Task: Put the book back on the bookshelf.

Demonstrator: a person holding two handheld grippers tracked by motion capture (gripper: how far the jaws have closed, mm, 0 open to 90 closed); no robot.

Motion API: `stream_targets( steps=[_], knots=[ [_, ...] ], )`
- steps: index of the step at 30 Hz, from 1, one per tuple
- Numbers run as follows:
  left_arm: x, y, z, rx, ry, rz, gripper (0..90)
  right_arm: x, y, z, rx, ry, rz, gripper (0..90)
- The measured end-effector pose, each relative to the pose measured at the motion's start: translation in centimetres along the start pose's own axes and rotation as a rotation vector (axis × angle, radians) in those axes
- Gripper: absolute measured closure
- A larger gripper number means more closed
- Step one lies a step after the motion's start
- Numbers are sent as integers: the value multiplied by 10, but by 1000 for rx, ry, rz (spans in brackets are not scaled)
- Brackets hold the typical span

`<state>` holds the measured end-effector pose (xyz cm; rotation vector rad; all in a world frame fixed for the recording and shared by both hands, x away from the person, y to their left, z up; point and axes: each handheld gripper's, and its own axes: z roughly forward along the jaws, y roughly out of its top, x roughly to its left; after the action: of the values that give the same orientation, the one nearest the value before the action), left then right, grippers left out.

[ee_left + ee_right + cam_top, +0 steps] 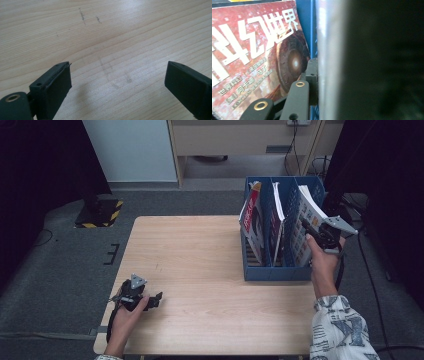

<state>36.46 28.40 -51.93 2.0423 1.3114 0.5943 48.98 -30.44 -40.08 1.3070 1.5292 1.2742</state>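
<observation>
A blue file rack (272, 272) stands on the right side of the wooden table (200, 250) with three magazines upright in its slots. My right gripper (311, 227) is at the near top corner of the rightmost magazine (306, 215) and is shut on it. In the right gripper view, one black pad (312, 80) presses on the magazine's white page edges (329, 37), and its dark cover hides the other jaw. A red magazine cover (257, 50) shows beyond a blue divider (305, 25). My left gripper (156, 299) rests on the table at the near left, open (117, 80) with nothing between its jaws.
The red-and-white magazine (254, 217) leans in the left slot and a dark one (276, 220) stands in the middle slot. Faint pencil marks (82, 16) lie on the bare wood ahead of the left gripper. A yellow-and-black striped stand base (100, 212) sits on the floor beyond the table's far left corner.
</observation>
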Motion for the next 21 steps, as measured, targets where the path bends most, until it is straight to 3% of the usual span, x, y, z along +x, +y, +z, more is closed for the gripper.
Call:
stream_targets(
  steps=[13, 21],
  knots=[
    [1, 0, 1, -2, -1, -9, 67, -9, 6, 9, -50, -70, 5, 730],
    [0, 0, 2, 3, -5, -6, 67, -6, -4, 11, -42, -60, 12, 728]
  ],
)
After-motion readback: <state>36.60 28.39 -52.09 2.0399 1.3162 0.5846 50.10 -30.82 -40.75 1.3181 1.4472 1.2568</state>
